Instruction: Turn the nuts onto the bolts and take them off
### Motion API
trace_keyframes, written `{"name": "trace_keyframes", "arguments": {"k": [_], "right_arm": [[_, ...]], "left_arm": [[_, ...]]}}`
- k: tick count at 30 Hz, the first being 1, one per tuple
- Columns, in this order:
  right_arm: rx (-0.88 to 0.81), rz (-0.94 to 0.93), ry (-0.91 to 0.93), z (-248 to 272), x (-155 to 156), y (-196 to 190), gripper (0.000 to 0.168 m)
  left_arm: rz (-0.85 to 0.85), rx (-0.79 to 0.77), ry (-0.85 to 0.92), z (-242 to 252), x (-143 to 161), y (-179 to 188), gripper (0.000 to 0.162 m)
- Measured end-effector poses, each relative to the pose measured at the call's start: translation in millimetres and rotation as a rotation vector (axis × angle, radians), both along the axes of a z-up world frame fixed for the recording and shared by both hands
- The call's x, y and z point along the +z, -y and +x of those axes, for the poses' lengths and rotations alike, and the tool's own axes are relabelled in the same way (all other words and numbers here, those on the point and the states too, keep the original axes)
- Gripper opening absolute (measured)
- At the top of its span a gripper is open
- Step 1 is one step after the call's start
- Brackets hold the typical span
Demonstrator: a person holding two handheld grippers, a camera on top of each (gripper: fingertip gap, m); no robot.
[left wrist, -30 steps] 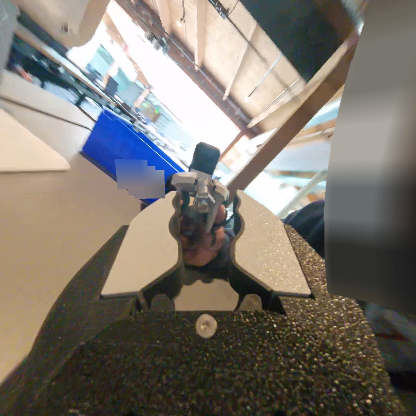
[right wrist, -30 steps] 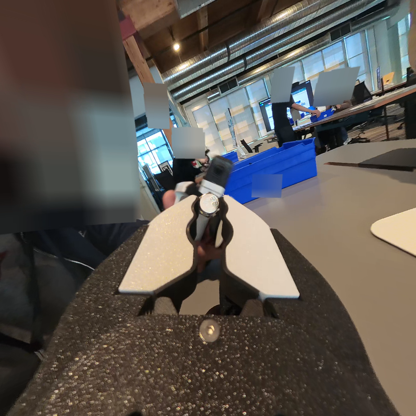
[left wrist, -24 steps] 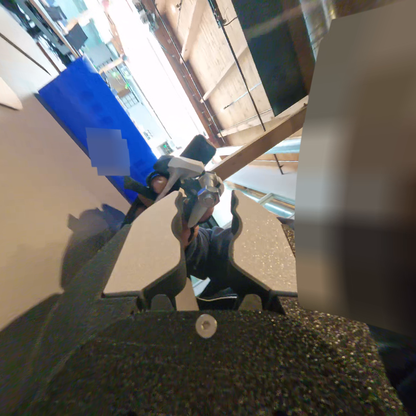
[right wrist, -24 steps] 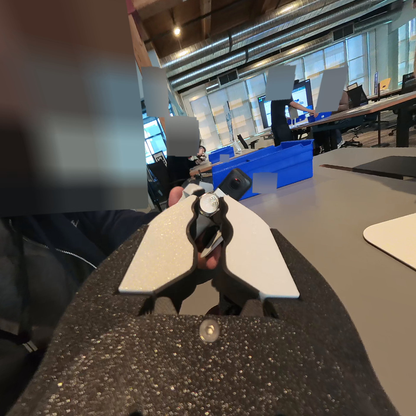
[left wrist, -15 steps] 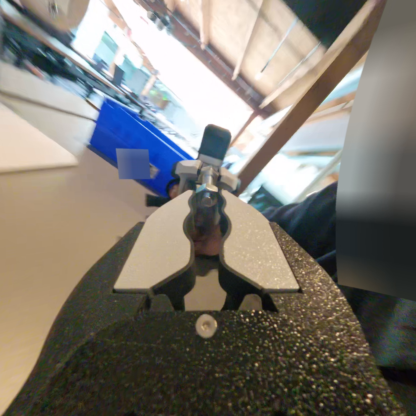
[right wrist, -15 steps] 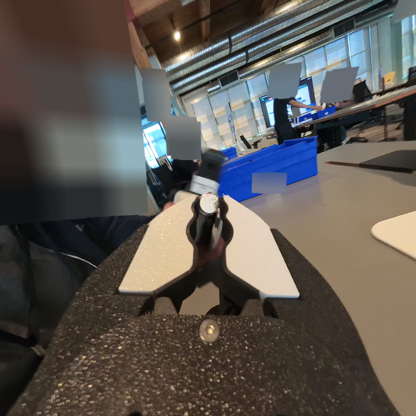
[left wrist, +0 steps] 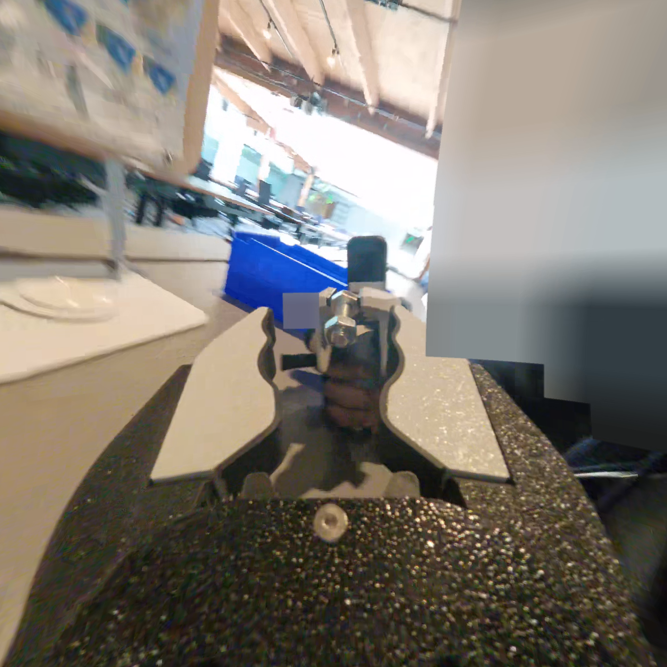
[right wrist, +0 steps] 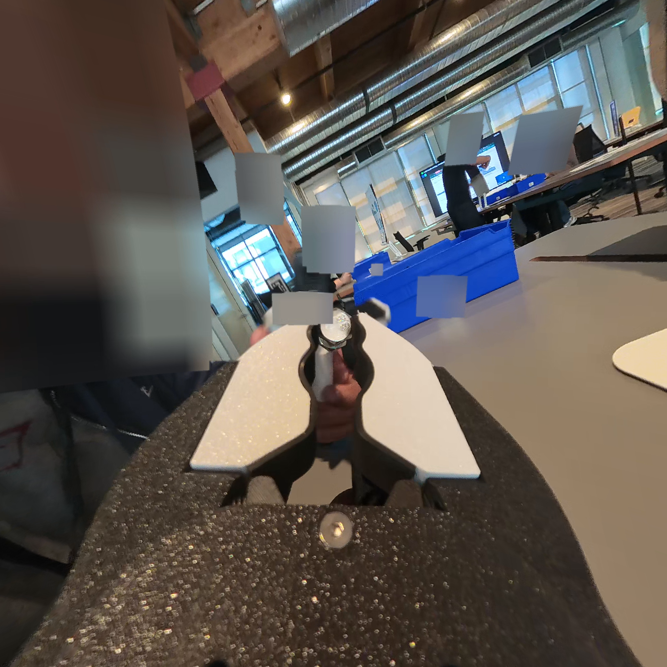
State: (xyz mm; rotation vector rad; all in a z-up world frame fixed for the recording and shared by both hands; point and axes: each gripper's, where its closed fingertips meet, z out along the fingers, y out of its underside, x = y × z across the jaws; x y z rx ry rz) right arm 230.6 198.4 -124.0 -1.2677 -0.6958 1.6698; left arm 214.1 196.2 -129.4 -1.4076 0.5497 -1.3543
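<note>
Both grippers are held up off the grey table [right wrist: 541,325], facing each other.

Right gripper [right wrist: 334,343]: fingers nearly together, pinching the bolt [right wrist: 334,330] just under its hex head, right at my fingertips. From the right wrist view I see only the head end-on; the shank runs away from me toward the other gripper.

Left gripper [left wrist: 330,335]: fingers spread wide, holding nothing. In the left wrist view the nut [left wrist: 341,330] sits on the threaded end of the bolt [left wrist: 344,306], in line with the gap between my fingers but beyond their tips, nearer the right-hand finger. The fingers do not touch it.

Key relation: the bolt's long axis lies roughly along the line joining the two grippers, tilted slightly up away from the left one. The nut faces the left gripper, which is the nearer one to it, so my judgement is that the left must advance along that axis and close on the nut flats before any turn.

Hard to make out:
- How many threads the nut has taken; the view is nearly end-on.
- Which way the nut should turn next, on or off.
- Background of the left wrist view is motion-smeared.
- Blue bin [right wrist: 451,267] stands on the table beyond; contents not visible.
</note>
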Motion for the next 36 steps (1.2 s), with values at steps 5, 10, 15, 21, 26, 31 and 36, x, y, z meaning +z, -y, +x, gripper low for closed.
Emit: {"name": "trace_keyframes", "arguments": {"k": [5, 10, 15, 21, 26, 31, 36], "right_arm": [[-0.004, 0.023, 0.007, -1, 0, 1, 0.016], [-0.01, 0.081, 0.047, -4, -1, 4, 0.016], [-0.024, 0.14, 0.087, -6, -2, 7, 0.016], [-0.009, 0.09, 0.057, -5, -1, 6, 0.016], [0.007, 0.038, 0.027, -5, -1, 6, 0.016], [-0.002, 0.001, -0.011, 0, 1, 1, 0.016], [-0.016, 0.045, 0.015, -1, 1, 3, 0.016]], "left_arm": [[-0.417, -0.298, 0.253, 2, -5, 4, 0.045], [-0.561, -0.391, 0.31, 6, -11, 7, 0.039], [-0.598, -0.465, 0.329, 11, -10, 16, 0.019], [-0.145, -0.197, -0.023, 12, -14, 14, 0.018], [0.581, 0.232, -0.504, 8, -17, 6, 0.018], [0.54, 0.241, -0.362, 10, -4, 12, 0.054], [-0.104, -0.115, 0.045, 4, 0, 7, 0.046]]}}
